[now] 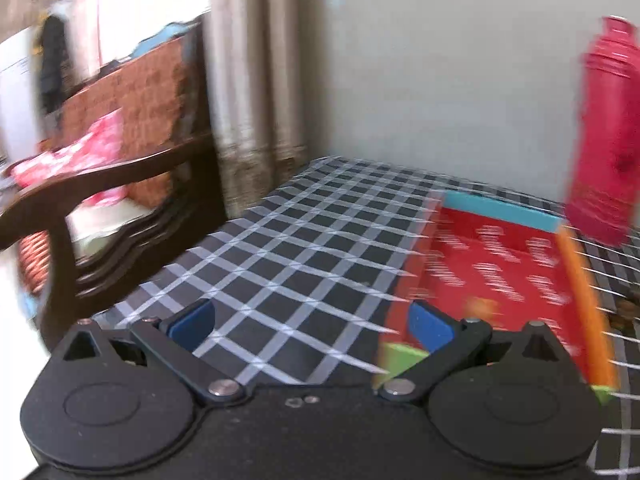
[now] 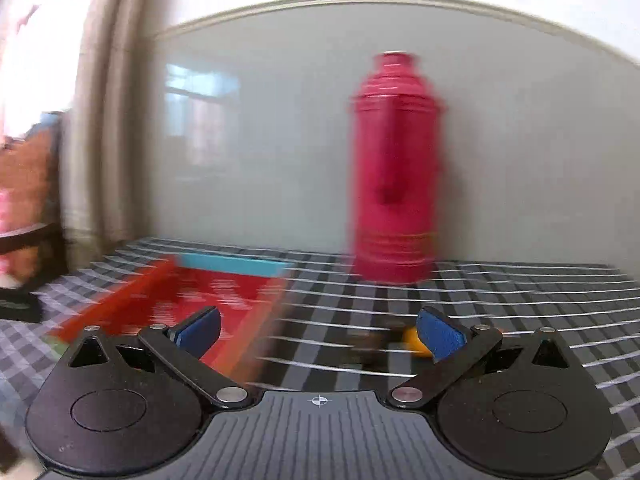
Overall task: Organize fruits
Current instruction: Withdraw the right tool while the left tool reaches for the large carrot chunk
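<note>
Pale grey wall and a beige curtain (image 1: 256, 80) are backing a tabletop (image 1: 280, 240) covered in black-and-white check cloth, with a dark wooden chair (image 1: 100, 184) standing off its edge. Both views are smearing with motion, so fine detail is lost.

One red tray (image 1: 500, 272) with a turquoise far rim and an orange side rim is lying flat on the cloth, and one tall pink flask (image 2: 394, 168) is standing upright just behind the tray's far corner, close to the wall. Just off the tray's orange side, one small orange-yellow fruit (image 2: 416, 342) is showing on the bare cloth, with a dark blurred lump beside it that I cannot identify. A faint orange smudge (image 1: 480, 308) inside the tray may be another fruit; the blur is hiding that.

The right claw (image 2: 320, 336) is standing wide and gripping nothing, and the fruit is lying just ahead, almost against its right-hand blue pad (image 2: 440, 338). The left claw (image 1: 312, 328) is also spread wide and empty, hovering over the tray's near corner and the cloth beside it.

Judging from this, the right claw is the nearer one to the loose fruit, which needs carrying sideways over the orange rim. Its long axis cannot be told.
</note>
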Demonstrator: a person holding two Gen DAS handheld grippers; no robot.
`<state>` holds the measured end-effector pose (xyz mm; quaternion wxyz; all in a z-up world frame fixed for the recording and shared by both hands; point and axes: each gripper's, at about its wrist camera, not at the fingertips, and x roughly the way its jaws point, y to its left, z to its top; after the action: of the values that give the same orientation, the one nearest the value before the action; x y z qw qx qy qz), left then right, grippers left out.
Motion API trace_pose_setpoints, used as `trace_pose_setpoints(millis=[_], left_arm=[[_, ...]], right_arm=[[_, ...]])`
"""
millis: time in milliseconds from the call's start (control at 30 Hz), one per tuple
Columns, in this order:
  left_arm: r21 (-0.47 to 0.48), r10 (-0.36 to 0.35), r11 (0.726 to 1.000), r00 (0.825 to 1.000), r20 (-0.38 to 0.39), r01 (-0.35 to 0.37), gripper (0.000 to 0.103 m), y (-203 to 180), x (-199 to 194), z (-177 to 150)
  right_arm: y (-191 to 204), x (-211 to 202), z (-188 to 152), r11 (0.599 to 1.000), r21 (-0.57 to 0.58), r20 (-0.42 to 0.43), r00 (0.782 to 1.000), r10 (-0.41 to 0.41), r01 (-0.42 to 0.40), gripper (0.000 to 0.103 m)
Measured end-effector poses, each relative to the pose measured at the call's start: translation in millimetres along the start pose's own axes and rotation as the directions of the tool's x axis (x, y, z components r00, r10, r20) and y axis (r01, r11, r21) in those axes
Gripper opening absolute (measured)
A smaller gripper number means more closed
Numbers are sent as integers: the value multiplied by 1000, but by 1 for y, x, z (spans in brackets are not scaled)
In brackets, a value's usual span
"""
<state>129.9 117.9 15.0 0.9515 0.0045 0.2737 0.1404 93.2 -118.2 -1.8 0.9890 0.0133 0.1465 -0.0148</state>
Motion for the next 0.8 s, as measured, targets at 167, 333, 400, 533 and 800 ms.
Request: trace_pose_setpoints(millis=[167,333,400,533,800], left_arm=[[113,-172,980,984,45,166,97,-55,-19,-9],[238,-347,914,937,43,328,97,-112,-42,-28],[288,-415,875,910,28,390,97,-134,-52,-38],[378,-477,818,879,23,434,97,-171,-69,-59],[495,-571,722,820,33,483,96,-217,-86,-88]], right_arm=[[-45,-13,-5,954,31,5,954,-298,298,103],[-90,-25,-11,855,80,-37,859,-511,512,103],[-102,-29,-13,799,72,-55,802,-595,598,103],[-121,-42,-18,724,44,-45,726,-686,688,103],[-147,-73,-18,594,101,-27,599,-800,798,103]])
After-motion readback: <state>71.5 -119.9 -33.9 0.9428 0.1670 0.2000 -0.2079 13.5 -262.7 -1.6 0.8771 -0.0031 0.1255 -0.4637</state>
